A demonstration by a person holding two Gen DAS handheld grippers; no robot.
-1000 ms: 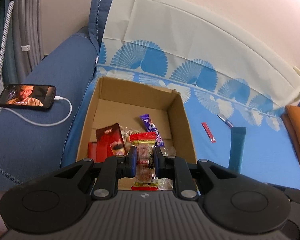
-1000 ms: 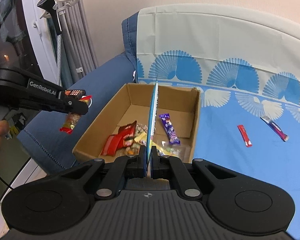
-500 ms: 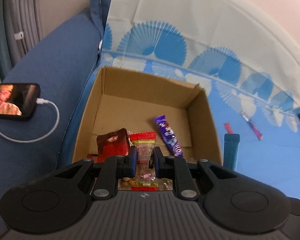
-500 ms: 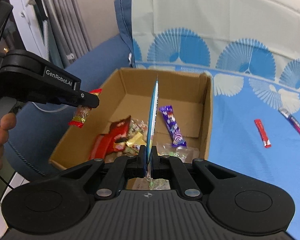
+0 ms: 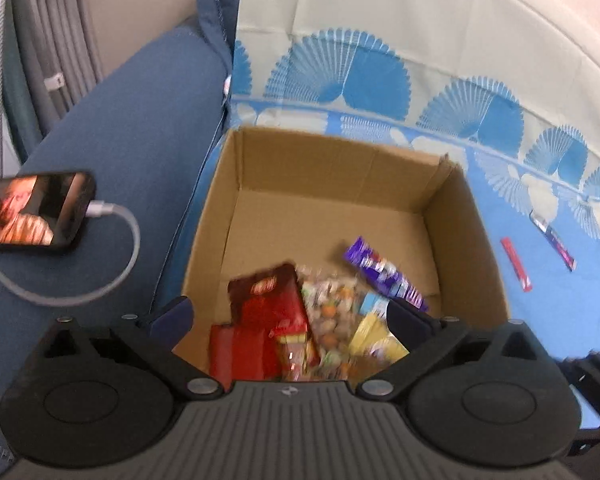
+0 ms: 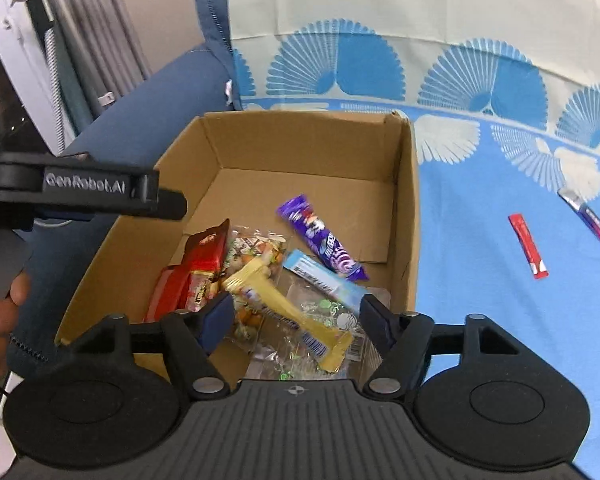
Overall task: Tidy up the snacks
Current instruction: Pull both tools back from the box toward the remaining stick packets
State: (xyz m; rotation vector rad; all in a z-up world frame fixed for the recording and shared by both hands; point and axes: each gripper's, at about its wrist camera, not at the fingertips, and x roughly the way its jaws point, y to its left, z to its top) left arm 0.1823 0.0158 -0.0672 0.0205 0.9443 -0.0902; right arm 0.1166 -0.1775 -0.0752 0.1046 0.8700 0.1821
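An open cardboard box [image 5: 452, 208] [image 6: 406, 200] sits on the blue patterned sofa cover and holds several snacks: a purple bar [image 5: 384, 276] [image 6: 320, 238], a red packet [image 5: 268, 304] [image 6: 204, 252], a light blue flat packet [image 6: 320, 276], a yellow bar [image 6: 284, 304] and a clear candy bag [image 5: 332, 312]. My left gripper [image 5: 290, 316] is open and empty over the box's near end; it also shows in the right wrist view [image 6: 168, 204]. My right gripper [image 6: 294, 316] is open and empty over the snacks.
A red stick snack [image 5: 516, 264] [image 6: 528, 246] and a purple stick snack [image 5: 554, 242] [image 6: 592, 220] lie on the cover right of the box. A phone [image 5: 32, 212] on a white cable rests on the sofa arm at left.
Both grippers opened over the box. The left let go of the red-and-yellow candy packet and the right let go of the light blue flat packet; both now lie in the box.
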